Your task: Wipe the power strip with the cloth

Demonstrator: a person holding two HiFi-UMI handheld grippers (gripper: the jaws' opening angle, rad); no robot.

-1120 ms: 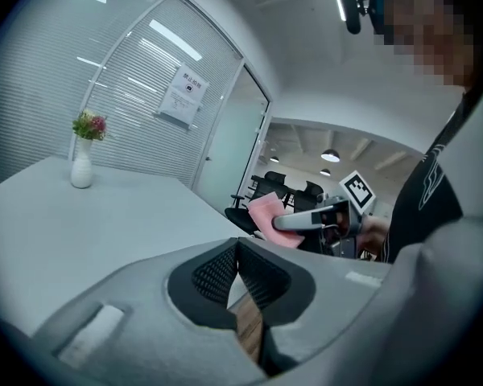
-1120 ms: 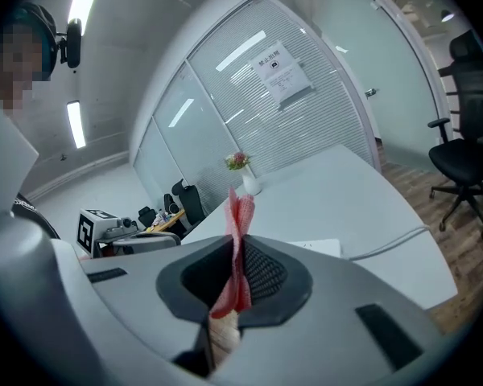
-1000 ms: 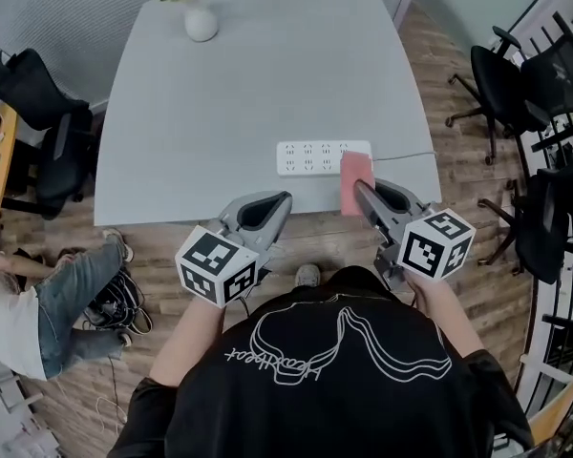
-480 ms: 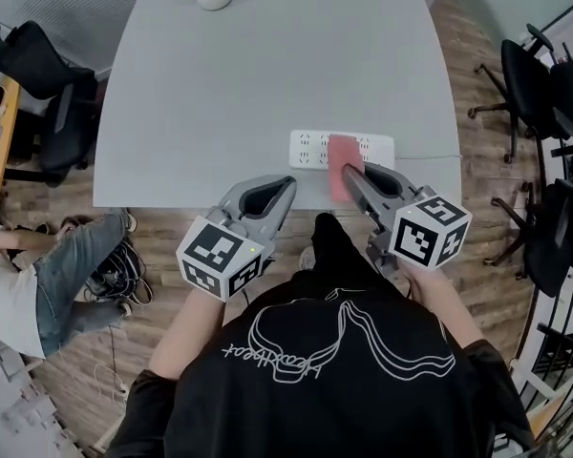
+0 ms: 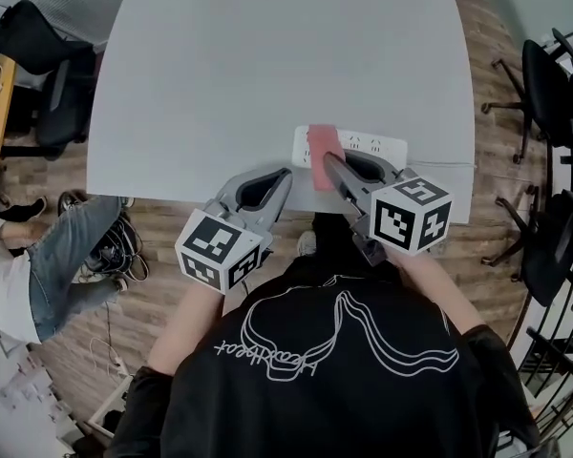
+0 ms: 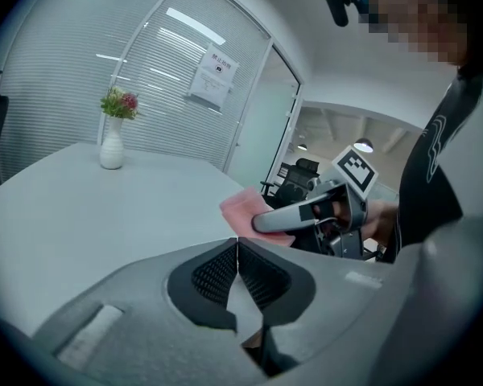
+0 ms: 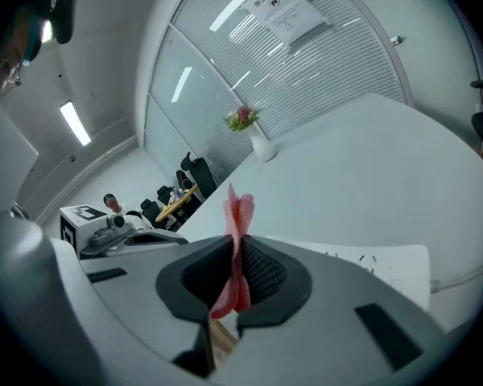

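Observation:
A white power strip lies near the front edge of the grey table, its cord running off to the right. My right gripper is shut on a pink cloth, which hangs over the strip's left end. In the right gripper view the cloth stands pinched between the jaws, with the power strip to the right. My left gripper is shut and empty, held at the table's front edge left of the strip. The left gripper view shows the cloth and the right gripper ahead.
A white vase with flowers stands at the table's far side. Black office chairs stand to the right and another to the left. A seated person and cables are on the floor at left.
My right gripper has carried the cloth leftward along the power strip, from its right end to its left end. The left gripper has stayed at the table's edge.

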